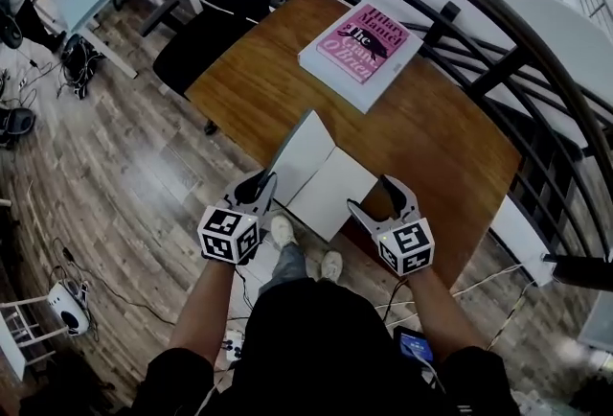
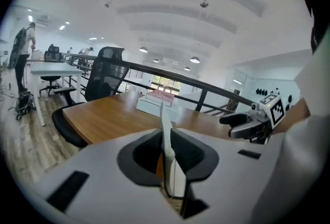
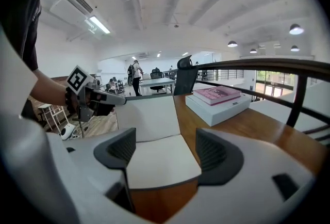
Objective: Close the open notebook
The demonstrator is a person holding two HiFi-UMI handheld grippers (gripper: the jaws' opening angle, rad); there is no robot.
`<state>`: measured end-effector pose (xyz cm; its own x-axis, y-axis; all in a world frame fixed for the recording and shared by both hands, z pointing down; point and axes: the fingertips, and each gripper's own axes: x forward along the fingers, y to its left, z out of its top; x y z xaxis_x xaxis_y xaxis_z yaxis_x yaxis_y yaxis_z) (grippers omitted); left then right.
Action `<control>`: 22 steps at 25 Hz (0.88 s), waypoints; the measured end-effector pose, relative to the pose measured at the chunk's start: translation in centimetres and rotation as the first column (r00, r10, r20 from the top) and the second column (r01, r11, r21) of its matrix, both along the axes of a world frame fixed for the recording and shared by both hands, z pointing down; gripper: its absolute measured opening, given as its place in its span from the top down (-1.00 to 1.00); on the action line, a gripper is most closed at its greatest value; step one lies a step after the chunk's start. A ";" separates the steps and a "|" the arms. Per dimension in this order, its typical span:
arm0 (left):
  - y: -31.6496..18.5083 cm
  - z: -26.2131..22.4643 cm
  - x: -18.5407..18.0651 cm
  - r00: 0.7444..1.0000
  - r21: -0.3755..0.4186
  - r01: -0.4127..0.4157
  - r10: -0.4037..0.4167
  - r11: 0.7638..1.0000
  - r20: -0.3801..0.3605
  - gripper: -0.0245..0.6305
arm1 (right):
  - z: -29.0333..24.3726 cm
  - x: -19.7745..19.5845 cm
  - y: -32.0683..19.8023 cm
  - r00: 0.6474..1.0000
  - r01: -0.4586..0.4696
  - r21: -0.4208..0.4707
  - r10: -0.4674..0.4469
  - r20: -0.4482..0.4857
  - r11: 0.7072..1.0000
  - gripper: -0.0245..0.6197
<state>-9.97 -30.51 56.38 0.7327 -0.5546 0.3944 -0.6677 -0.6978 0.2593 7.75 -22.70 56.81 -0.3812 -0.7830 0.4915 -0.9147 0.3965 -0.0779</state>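
White pages face up: the notebook [image 1: 326, 182] lies open at the near edge of the wooden table [image 1: 441, 131]. Its left half [image 1: 299, 153] is raised off the wood and stands steeply.

Left claw [image 1: 261, 186]: clamped on the outer edge of that raised half. Its own view shows the thin edge pinched upright between the pads.

Right claw [image 1: 372, 196]: jaws wide apart, gripping nothing. It hangs by the near right corner of the flat half, and the page shows between the jaws without being pressed.

Step in hand, as I judge it: fold the raised half over onto the flat one.
- Swing your left claw in an arc about the spine, not straight across, or you will drag the whole notebook.
- Avoid pulling toward yourself; the notebook sits close to the table edge and could slide off.
- Move your right claw off the flat page before the half comes down.
- Let go only when the half lies nearly flat.

Pink book [image 1: 362, 40] on its white box [image 1: 337, 79]: well apart at the far end, no obstacle.
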 end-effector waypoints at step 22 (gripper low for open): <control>11.9 -0.7 10.6 0.967 -0.070 -0.251 0.254 0.966 0.037 0.18 | -3.5 4.2 6.1 0.999 0.017 0.094 -0.020 0.030 0.995 -0.19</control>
